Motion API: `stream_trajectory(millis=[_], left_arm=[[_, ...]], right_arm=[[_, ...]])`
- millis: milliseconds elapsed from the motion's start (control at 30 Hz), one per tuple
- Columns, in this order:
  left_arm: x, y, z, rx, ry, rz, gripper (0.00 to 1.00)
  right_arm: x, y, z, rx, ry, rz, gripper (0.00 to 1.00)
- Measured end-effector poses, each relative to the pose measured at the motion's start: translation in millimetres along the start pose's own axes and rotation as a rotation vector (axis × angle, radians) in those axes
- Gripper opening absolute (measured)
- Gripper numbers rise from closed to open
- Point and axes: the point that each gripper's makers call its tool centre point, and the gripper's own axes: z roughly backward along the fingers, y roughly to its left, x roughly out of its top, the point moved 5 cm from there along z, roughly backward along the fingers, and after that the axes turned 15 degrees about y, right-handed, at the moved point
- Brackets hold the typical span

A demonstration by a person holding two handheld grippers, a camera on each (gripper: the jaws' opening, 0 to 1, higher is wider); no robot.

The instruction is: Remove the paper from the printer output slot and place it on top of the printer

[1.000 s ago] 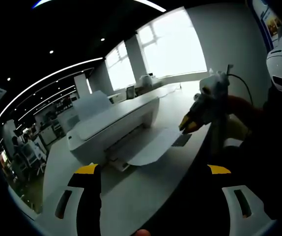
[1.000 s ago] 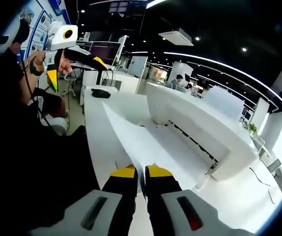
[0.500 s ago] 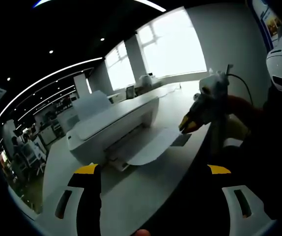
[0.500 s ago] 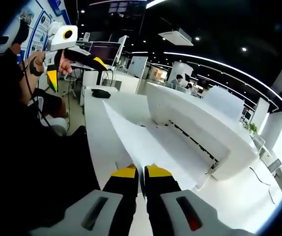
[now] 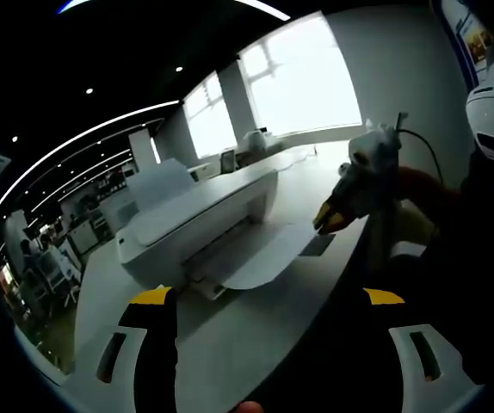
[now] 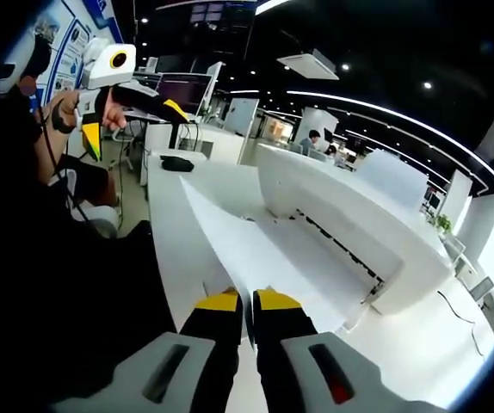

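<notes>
Printer (image 5: 200, 219), white, on a long pale counter (image 5: 256, 335) in the left gripper view, with bright windows behind. Paper (image 5: 268, 255) lying out from the output slot at the printer's front, spread toward the counter's near edge, one corner reaching to the yellow tips of the right gripper (image 5: 329, 217), which comes in from the right side. Cannot tell from this angle whether those tips press the sheet. Left gripper (image 5: 268, 297) standing wide open at the bottom of this view, yellow-tipped jaws far apart, nothing between them, well apart from printer and paper. Small dark object (image 5: 318, 245) flat on the counter just beside the sheet's far corner.

Right gripper view: right gripper (image 6: 247, 301) closed, jaws nearly together, pinching the near edge of the paper (image 6: 238, 249). Sheet running away from the jaws across the printer's output tray, tilted, far end toward the slot in the printer (image 6: 342, 215) body. Left gripper (image 6: 131, 103) seen at upper left, white with a yellow-ringed lens part, held in a person's hand (image 6: 75, 107), raised off the counter (image 6: 169, 224) and apart from the paper. Dark flat object (image 6: 176, 163) on the counter beyond the sheet.
</notes>
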Motion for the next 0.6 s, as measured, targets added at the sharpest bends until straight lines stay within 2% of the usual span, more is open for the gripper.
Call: stream_trajectory(millis=[600], left_arm=[[-0.9,0.4,0.3,0.001,-0.001,0.001,0.89]], right_arm=[[2.0,1.3,1.1,0.0,-0.002,0.001,0.01]])
